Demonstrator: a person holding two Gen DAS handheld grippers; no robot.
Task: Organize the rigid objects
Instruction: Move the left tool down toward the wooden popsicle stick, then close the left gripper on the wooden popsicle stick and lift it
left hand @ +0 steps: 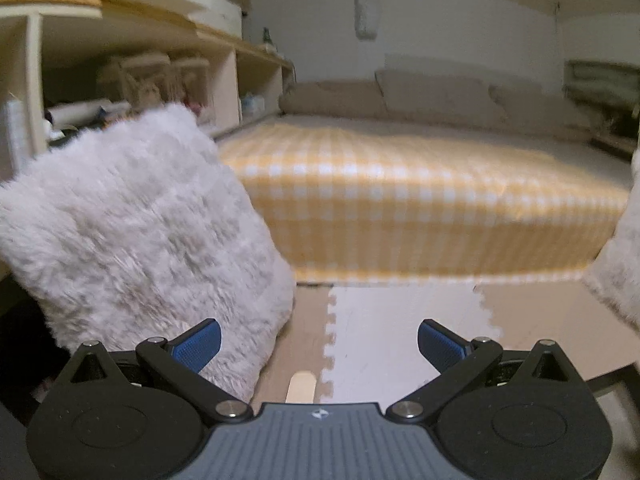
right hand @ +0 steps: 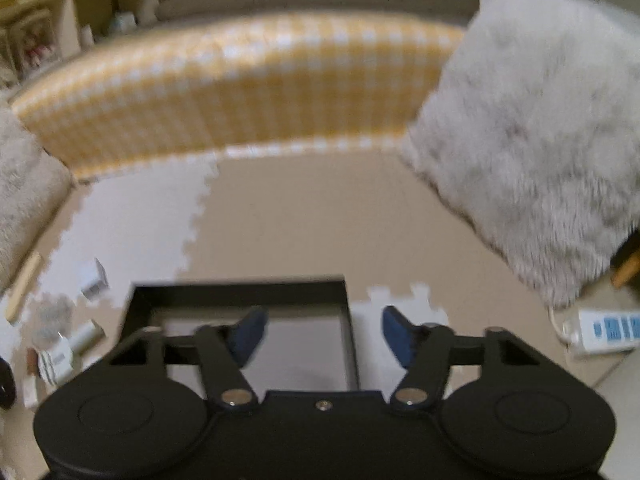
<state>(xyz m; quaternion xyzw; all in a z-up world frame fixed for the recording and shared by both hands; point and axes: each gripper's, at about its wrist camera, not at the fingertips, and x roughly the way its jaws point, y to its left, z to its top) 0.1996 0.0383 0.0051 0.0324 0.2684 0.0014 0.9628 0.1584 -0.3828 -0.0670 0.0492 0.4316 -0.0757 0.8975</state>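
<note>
1. The bed (left hand: 400,200), in yellow check, fills the background; furry cushions (right hand: 532,140) lean at either side of the floor mat (right hand: 300,220), likely pushed aside to free working room.
2. A black tray (right hand: 240,292) lies on the mat right under the right gripper (right hand: 324,332), probably the sorting bin; it looks bare inside.
3. Small boxes (right hand: 94,280) and a wooden stick (right hand: 24,280) lie scattered left of the tray, blurred.
4. Left gripper (left hand: 318,344): jaws spread, holding nothing. Right: the same.

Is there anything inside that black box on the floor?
The black box looks empty: only its bare grey bottom shows. The right claw, open, hangs over it and hides the near part.
</note>
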